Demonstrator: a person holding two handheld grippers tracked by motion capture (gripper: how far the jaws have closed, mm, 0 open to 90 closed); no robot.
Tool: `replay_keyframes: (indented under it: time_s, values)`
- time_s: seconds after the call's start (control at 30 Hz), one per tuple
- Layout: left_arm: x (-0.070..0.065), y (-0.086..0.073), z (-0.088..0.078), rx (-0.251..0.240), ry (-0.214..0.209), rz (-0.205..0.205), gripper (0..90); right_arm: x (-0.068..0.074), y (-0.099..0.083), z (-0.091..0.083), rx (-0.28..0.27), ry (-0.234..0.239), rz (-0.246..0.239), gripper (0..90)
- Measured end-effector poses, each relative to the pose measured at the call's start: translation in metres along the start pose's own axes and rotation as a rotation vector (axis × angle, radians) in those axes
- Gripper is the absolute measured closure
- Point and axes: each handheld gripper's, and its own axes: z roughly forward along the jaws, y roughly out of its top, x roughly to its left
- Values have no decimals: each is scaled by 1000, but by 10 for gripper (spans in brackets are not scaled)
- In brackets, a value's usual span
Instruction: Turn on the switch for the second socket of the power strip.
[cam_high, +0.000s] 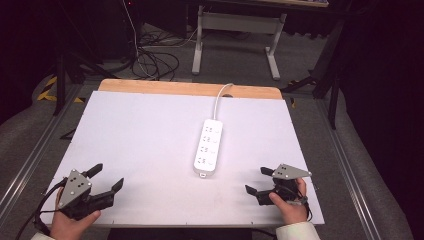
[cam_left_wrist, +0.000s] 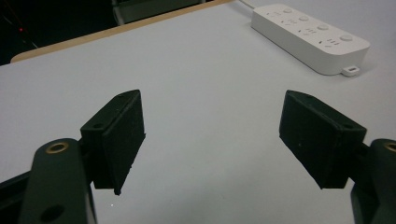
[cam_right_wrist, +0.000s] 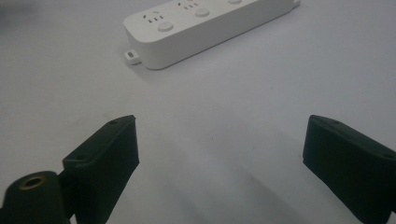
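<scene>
Power strip (cam_high: 208, 147) lies mid-counter (cam_high: 140, 140), long axis running away from the person, cord at far end. Right gripper (cam_high: 260, 180) sits nearer its near end – left gripper (cam_high: 106, 176) well apart. Both grippers spread wide, holding nothing.

Power strip (cam_high: 208, 147) lies mid-table (cam_high: 125, 130) (cord end pointing away).

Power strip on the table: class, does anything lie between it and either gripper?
Nothing visible does. Only bare white table lies between the power strip and the left gripper, and likewise the right gripper. Both grippers are open and hold nothing.
</scene>
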Motion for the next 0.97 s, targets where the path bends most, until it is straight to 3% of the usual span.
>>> replay_keyframes:
  time_s: [0.2,0.37,0.47,0.97]
  values:
    - [0,-1,-1,3,0,-4,225,1,-6,-3,-7,-3,22,113]
    - [0,-1,1,7,2,8,223,2,-4,-6,-19,-45,-3,119]
    - [2,-1,2,9,11,14,223,3,-3,-8,-19,-82,-43,124]
    - [4,-2,3,14,-8,-12,221,2,-3,-9,-32,-67,-31,130]
